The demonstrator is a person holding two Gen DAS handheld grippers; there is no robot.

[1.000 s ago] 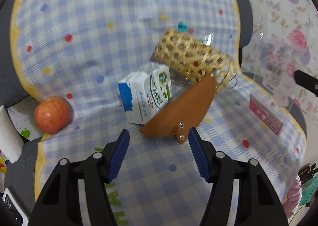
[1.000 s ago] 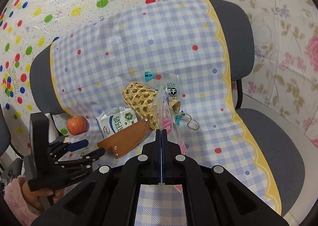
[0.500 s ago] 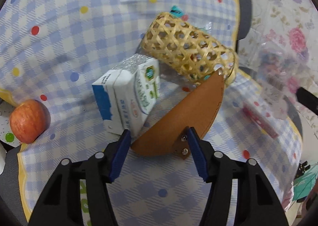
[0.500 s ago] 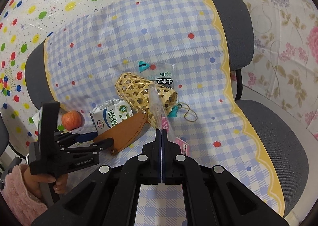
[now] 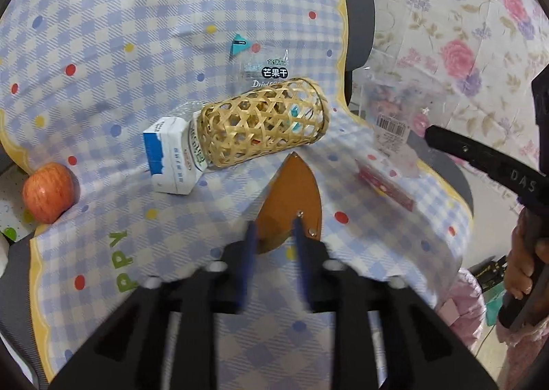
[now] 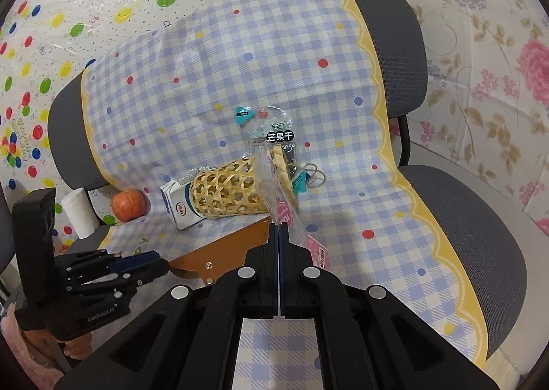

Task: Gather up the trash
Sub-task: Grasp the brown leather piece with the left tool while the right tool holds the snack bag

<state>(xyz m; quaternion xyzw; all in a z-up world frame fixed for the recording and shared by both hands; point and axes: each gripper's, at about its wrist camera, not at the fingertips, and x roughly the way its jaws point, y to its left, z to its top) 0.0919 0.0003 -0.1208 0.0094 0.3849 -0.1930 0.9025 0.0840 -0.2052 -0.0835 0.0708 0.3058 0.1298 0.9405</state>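
Observation:
A brown leather sheath [image 5: 291, 191] lies on the checkered cloth [image 5: 137, 47]. Its near end sits between the blue fingers of my left gripper [image 5: 274, 235], whose jaws are closing; the pads do not visibly press on it. My right gripper [image 6: 278, 228] is shut on a clear plastic bag [image 6: 271, 184] that stands up from its tips; the same bag [image 5: 387, 115] hangs at the right of the left wrist view. A blue and white milk carton [image 5: 171, 156], a clear dried mango wrapper [image 5: 271, 71] and a teal torn corner [image 5: 238, 43] lie beyond the sheath.
A woven bamboo basket [image 5: 264, 126] lies on its side against the carton. A red apple [image 5: 48, 192] rests at the cloth's left edge, a paper roll [image 6: 79, 215] beside it. A pink packet [image 5: 384, 187] lies to the right. Grey chair seat [image 6: 480, 218] shows at the right.
My left gripper came forward and swung round to the sheath's near end, and its fingers narrowed around that end. The right gripper stayed shut on the plastic bag.

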